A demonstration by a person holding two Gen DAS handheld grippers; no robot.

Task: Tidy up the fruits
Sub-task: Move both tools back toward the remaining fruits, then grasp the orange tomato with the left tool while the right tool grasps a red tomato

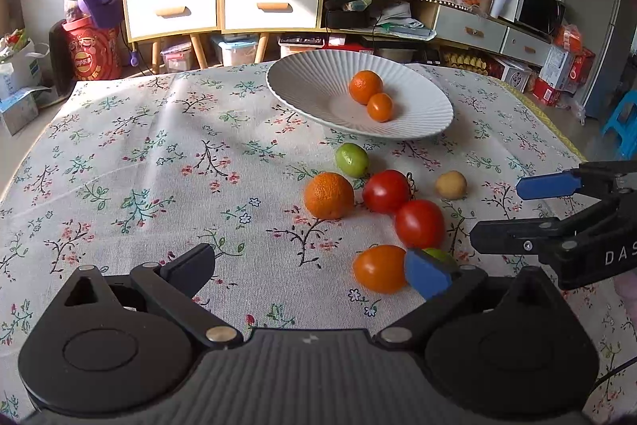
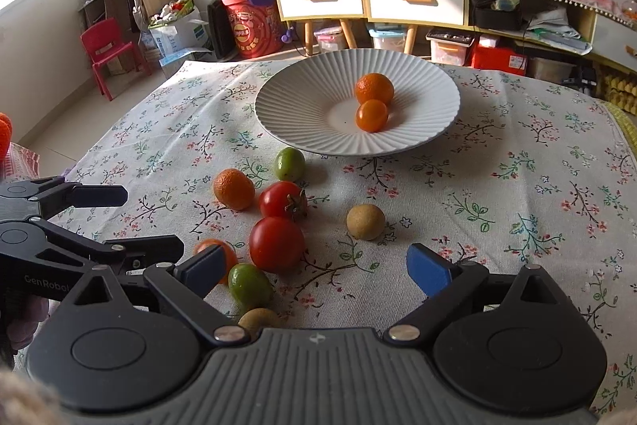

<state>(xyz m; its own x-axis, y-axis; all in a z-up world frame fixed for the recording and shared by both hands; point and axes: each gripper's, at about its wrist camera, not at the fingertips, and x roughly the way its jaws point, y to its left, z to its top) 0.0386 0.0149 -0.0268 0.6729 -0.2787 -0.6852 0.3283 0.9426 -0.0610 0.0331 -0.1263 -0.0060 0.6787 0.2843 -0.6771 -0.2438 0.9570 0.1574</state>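
A white ribbed plate (image 1: 302,94) (image 2: 302,106) at the table's far side holds two oranges (image 1: 365,86) (image 2: 371,115). In front of it, loose on the floral cloth, lie a green fruit (image 1: 351,159), an orange (image 1: 329,195), two red tomatoes (image 1: 385,191) (image 2: 276,243), a tan round fruit (image 2: 365,222), an orange tomato (image 1: 378,269) and another green fruit (image 2: 250,285). My left gripper (image 1: 310,269) is open over bare cloth, its right pad beside the orange tomato. My right gripper (image 2: 316,271) is open just short of the nearer red tomato, with nothing between its fingers.
A second tan fruit (image 2: 258,321) lies close under the right gripper's body. The two grippers sit side by side, near each other. Beyond the table's far edge stand a drawer cabinet (image 1: 223,2), a red small chair (image 2: 107,46) and a blue stool (image 1: 625,122).
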